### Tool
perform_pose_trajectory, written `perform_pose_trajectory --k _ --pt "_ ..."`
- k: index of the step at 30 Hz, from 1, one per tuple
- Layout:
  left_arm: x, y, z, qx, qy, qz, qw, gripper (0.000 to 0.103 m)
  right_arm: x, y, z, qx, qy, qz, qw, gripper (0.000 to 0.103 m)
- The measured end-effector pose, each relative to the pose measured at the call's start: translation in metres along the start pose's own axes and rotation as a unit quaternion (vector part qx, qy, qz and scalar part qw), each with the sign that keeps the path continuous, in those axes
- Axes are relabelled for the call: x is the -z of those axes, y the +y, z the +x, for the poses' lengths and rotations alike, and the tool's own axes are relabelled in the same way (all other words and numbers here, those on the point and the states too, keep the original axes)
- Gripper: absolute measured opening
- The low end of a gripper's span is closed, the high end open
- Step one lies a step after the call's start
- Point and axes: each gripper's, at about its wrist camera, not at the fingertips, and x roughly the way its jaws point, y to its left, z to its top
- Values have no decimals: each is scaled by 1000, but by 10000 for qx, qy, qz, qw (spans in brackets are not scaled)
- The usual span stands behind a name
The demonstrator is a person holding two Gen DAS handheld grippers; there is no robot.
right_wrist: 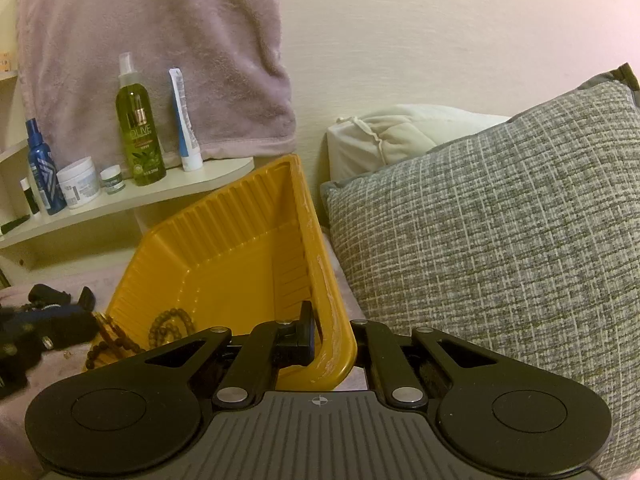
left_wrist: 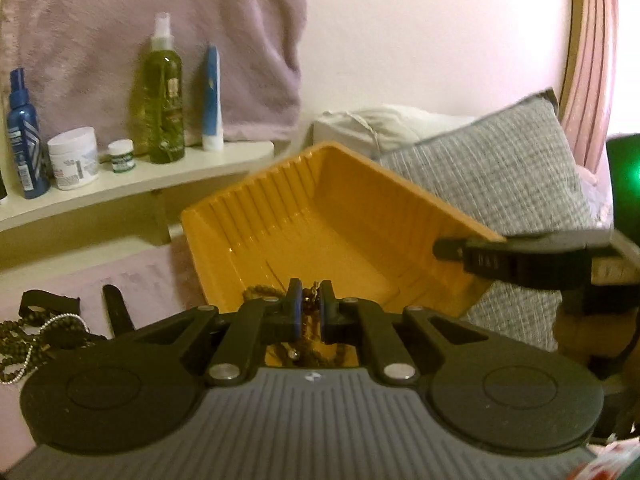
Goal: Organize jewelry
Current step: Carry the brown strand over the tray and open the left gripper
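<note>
Partway, by my reading: the orange plastic tray [right_wrist: 224, 264], tilted up against the grey cushion [right_wrist: 500, 232], already has brown bead strands [right_wrist: 172, 322] at its near end, while a tangle of dark beads and a silver chain [left_wrist: 28, 340] remains outside on the pink bedcover [left_wrist: 152, 276]. Right gripper [right_wrist: 320, 340]: fingers clamped together on the tray's right rim, holding it propped. Left gripper [left_wrist: 310, 312]: fingers nearly together, pinching a small gold-brown chain piece [left_wrist: 310, 300] above the tray's near end. Release into tray looks next.
</note>
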Motion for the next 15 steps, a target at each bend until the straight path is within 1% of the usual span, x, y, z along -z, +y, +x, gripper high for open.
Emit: perform_pose_trajectory --k 2,4,8,11,15 --pt "3 0 2 36 117 -10 9999 8 0 0 0 0 2 5 10000 6" --pt "6 2 0 41 131 -5 9999 9 0 0 0 -3 1 8 10000 6" --pt "10 13 -8 -176 61 -121 9998 12 0 0 0 3 8 9 10000 6" --pt "16 27 -16 -490 25 -242 9985 14 1 0 -1 6 8 7 10000 6" --pt "33 52 -22 -1026 174 -423 9937 15 1 0 -1 21 5 5 10000 6"
